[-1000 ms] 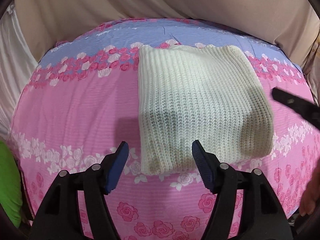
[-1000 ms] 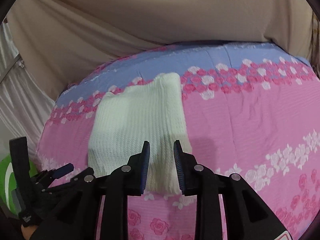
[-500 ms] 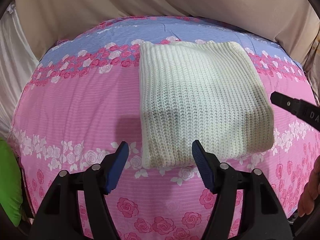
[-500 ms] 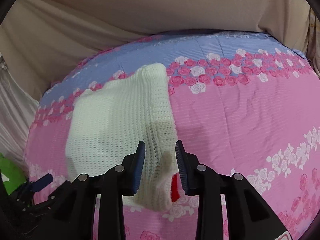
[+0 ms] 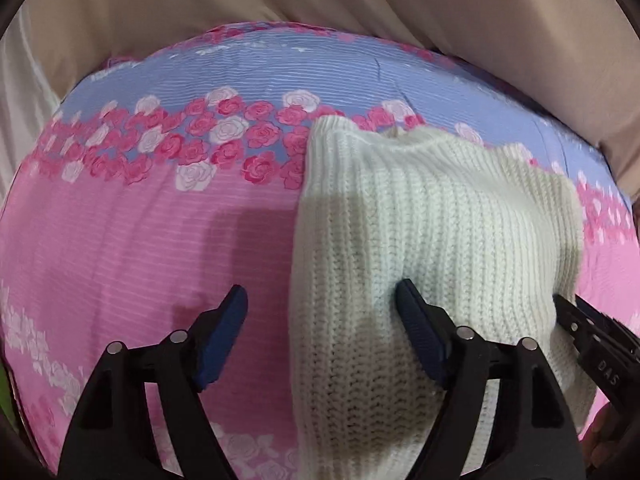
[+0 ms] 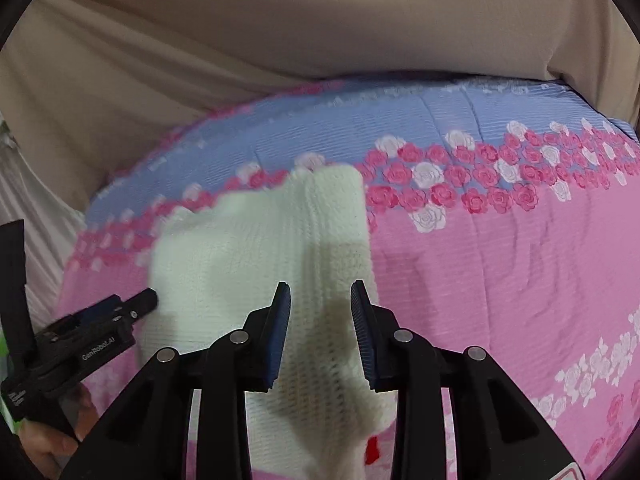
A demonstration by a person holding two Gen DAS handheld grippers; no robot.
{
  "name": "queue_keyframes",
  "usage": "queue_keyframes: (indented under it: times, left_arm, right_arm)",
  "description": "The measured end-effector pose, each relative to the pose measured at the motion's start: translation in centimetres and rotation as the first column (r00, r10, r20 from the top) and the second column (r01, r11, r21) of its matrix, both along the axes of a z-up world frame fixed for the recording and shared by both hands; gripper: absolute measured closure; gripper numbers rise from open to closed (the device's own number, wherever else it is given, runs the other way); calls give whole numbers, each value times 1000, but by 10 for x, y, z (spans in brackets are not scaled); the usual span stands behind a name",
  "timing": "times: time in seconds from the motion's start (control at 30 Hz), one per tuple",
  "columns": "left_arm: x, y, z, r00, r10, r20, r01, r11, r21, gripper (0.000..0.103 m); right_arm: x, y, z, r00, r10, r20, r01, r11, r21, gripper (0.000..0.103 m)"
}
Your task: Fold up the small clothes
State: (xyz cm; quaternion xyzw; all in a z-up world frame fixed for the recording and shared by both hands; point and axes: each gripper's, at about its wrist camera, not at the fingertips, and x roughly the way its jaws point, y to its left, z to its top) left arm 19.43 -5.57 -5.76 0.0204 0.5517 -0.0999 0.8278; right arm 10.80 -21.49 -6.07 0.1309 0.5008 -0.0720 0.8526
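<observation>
A folded cream knit sweater (image 5: 432, 240) lies on the pink and blue floral bedsheet (image 5: 140, 248). My left gripper (image 5: 320, 328) is open wide; its jaws straddle the sweater's near left edge, the right finger (image 5: 420, 332) over the knit. My right gripper (image 6: 320, 320) is open, its jaws around the sweater's (image 6: 260, 264) near right corner, which is lifted off the sheet. A red tag (image 6: 373, 450) shows under that corner. The right gripper also shows at the right edge of the left wrist view (image 5: 592, 340), touching the sweater.
Beige fabric (image 6: 280, 40) hangs behind the bed. White cloth (image 5: 20, 92) hangs at the left. A green object (image 5: 5, 396) sits at the far left edge. The left gripper body (image 6: 80, 340) and a hand show at the lower left of the right wrist view.
Both grippers have moved forward onto the sweater's near edge. The right gripper has opened wider and the near right corner has lifted, showing a red tag.
</observation>
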Motion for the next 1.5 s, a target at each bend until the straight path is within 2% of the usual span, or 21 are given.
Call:
queue_keyframes:
  times: [0.07,0.1,0.17,0.27,0.33,0.4,0.47,0.5,0.57,0.6,0.7,0.8,0.9,0.97,1.0,1.07,1.13,1.27,1.3,1.43,1.5]
  left_arm:
    - [-2,7,20,1000,11,2,-11,999,-40,33]
    - [-6,12,35,999,18,32,-15,997,-74,33]
    - [-7,11,54,996,23,84,-14,995,-100,32]
    - [20,-7,55,996,6,93,2,996,-87,32]
    - [44,-22,34,998,-6,55,7,999,-32,32]
    - [66,-27,-6,999,-6,-40,7,1000,18,29]
    - [71,-21,-15,999,22,-31,-23,1000,-10,24]
    - [74,-17,-11,998,34,-52,-35,999,-25,24]
    - [66,-7,7,998,43,-49,-46,997,-57,28]
    - [50,0,25,1000,28,-6,-28,997,-68,29]
    - [-7,16,59,996,-19,88,24,998,-53,27]
    - [-62,23,46,997,-62,48,64,997,-42,25]
    - [-78,13,-7,996,-78,-33,80,995,59,25]
    - [-79,16,-21,998,-39,-43,40,999,32,19]
    - [-79,17,-18,999,-16,-45,18,999,41,18]
    - [-81,13,-4,999,-27,-42,30,997,72,24]
    - [-93,10,24,998,-56,2,56,994,95,26]
    - [-124,6,74,990,-101,103,91,991,99,17]
    - [-133,4,83,986,-113,126,101,990,101,15]
    - [-160,-5,98,973,-137,185,117,987,111,10]
    - [-170,-8,98,968,-123,219,100,988,114,9]
  right_arm:
    - [-3,-4,-4,1000,0,19,0,1000,6,65]
    - [-5,-5,5,1000,-2,20,1,1000,28,67]
    - [-19,-9,34,995,-22,102,14,997,77,71]
    - [-12,-4,58,987,7,159,-21,996,89,71]
    - [18,2,64,984,53,169,-62,997,46,74]
    - [54,3,54,988,75,137,-76,997,0,74]
    - [89,-5,13,998,63,-10,-63,998,1,74]
    - [99,-9,-5,998,58,-21,-59,998,-18,63]
    - [103,-8,-2,997,80,-9,-80,996,-32,63]
    - [100,-8,8,997,75,-4,-75,997,-20,65]
    - [54,-6,49,991,81,110,-85,996,28,73]
    - [-18,4,64,983,100,154,-116,989,96,72]
    - [-59,19,36,989,124,76,-128,990,55,73]
    - [-62,19,-5,992,128,-7,-128,991,-34,77]
    - [-62,18,-16,992,129,-5,-129,986,-105,74]
    - [-65,14,-19,990,140,4,-139,984,-108,72]
    - [-65,13,-1,992,120,-21,-122,990,-77,72]
    - [-105,16,48,997,44,65,-45,999,12,70]
    - [-116,18,56,996,28,80,-30,999,25,65]
    - [-158,28,72,992,-40,123,34,998,56,58]
    - [-173,33,72,991,-59,122,57,998,24,48]
